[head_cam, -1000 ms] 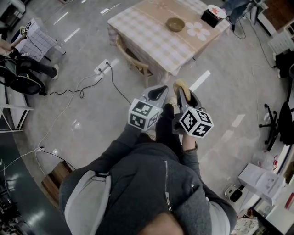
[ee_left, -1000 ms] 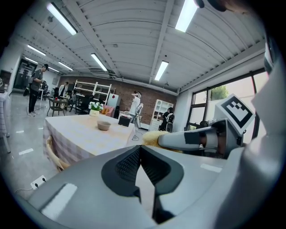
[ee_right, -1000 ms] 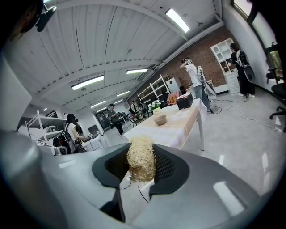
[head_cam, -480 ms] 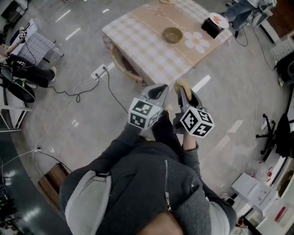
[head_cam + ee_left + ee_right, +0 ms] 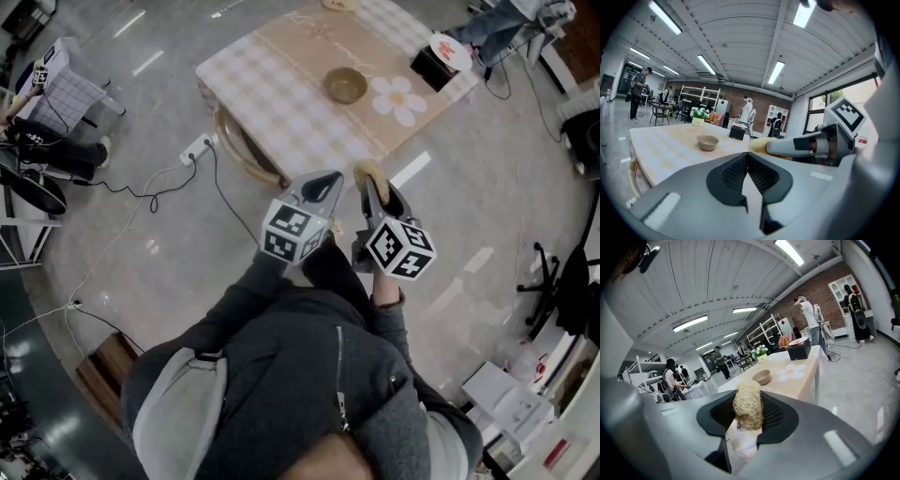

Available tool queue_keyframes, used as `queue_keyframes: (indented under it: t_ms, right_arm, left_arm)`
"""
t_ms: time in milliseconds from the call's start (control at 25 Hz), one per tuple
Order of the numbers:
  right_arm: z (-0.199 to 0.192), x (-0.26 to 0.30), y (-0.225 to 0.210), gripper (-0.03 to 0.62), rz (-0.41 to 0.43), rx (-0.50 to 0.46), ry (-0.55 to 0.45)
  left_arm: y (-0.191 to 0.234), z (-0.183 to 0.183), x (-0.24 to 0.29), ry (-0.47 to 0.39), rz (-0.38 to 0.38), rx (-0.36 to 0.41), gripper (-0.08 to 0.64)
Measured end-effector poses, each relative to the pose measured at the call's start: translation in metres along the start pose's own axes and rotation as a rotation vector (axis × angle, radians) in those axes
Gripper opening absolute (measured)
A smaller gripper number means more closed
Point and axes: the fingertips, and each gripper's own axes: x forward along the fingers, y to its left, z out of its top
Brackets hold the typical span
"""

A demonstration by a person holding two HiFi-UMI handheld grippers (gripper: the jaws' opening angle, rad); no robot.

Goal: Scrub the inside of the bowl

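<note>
While the bowl [image 5: 345, 84] sits on the checked surface [image 5: 272, 84] next to a flower-shaped mat [image 5: 398, 98], it's well ahead of both my grippers and nothing's touching it. My right gripper [image 5: 373, 187] has its fingers clenched on a straw-coloured scrubber [image 5: 747, 406]. My left gripper [image 5: 325, 186] has its fingers pressed together, empty. Compared with a second ago, bowl and surface have slid closer in the head view.

Glossy floor [image 5: 169, 244], cloth-covered table [image 5: 281, 84], rough fibrous scrubber [image 5: 747, 406].
</note>
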Motion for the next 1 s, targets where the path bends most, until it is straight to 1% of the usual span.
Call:
queue_keyframes:
  t_ms: [240,440,640,1000]
  right_arm:
    - [0.021,0.031,-0.027,0.123,0.012,-0.013,0.03]
    - [0.043,0.056,-0.046,0.123,0.03,-0.018,0.035]
    - [0.051,0.083,-0.062,0.123,0.05,-0.02,0.061]
    - [0.067,0.13,-0.081,0.123,0.108,-0.01,0.092]
  left_arm:
    - [0.014,0.009,0.045,-0.004,0.003,0.002,0.009]
    - [0.024,0.021,0.075,-0.012,0.016,0.005,0.009]
    - [0.038,0.029,0.1,-0.015,0.032,-0.006,0.009]
    - [0.064,0.033,0.133,0.012,0.075,0.031,0.009]
